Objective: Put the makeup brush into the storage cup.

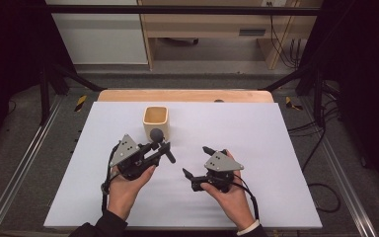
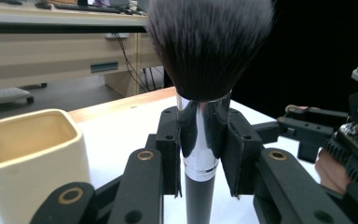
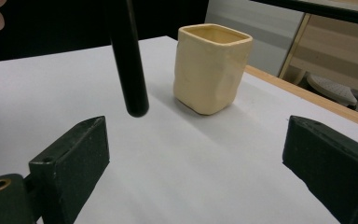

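Left gripper (image 1: 154,147): black jaws pinched on the chrome ferrule of a makeup brush (image 2: 200,140), round matte-black handle, dense dark bristle dome, held above the white table (image 1: 256,128) with its long axis slanting, bristles toward the cup. Right gripper (image 1: 195,160): jaws spread wide, nothing between. Beyond: cream square-mouthed ceramic cup (image 1: 156,121), upright, just past the brush.

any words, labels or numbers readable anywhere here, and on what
None can be read.
The cream cup: plain walls, no print.
The brush: black handle and silver collar bear no lettering, where they show between the pads of the left claw.
The white table sheet: blank.
The grey plate on the right claw: holes, no marks.
The yellow and black striped marks on the floor carry no words.
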Available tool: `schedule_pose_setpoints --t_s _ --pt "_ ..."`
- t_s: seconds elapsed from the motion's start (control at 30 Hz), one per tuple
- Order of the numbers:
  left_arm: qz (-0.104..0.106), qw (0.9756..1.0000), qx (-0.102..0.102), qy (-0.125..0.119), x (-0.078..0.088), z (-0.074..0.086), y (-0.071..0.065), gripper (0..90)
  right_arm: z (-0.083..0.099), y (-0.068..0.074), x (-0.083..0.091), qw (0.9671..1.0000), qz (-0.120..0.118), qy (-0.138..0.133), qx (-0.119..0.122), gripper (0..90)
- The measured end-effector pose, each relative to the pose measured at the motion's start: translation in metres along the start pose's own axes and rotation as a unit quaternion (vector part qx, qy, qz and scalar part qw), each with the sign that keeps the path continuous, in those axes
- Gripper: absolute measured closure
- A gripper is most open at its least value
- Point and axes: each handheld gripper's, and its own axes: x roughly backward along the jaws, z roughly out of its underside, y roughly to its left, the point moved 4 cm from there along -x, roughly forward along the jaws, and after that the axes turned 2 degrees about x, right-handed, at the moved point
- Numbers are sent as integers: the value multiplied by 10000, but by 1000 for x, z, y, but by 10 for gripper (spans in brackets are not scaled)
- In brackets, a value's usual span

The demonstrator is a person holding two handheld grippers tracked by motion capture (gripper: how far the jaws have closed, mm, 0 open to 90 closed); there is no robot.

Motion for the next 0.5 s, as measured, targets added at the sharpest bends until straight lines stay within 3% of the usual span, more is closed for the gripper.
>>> schedule_pose_setpoints --t_s 0.5 --pt "-226 9996 -157 10 10 -15 17 704 6 -21 13 9995 190 138 -197 74"
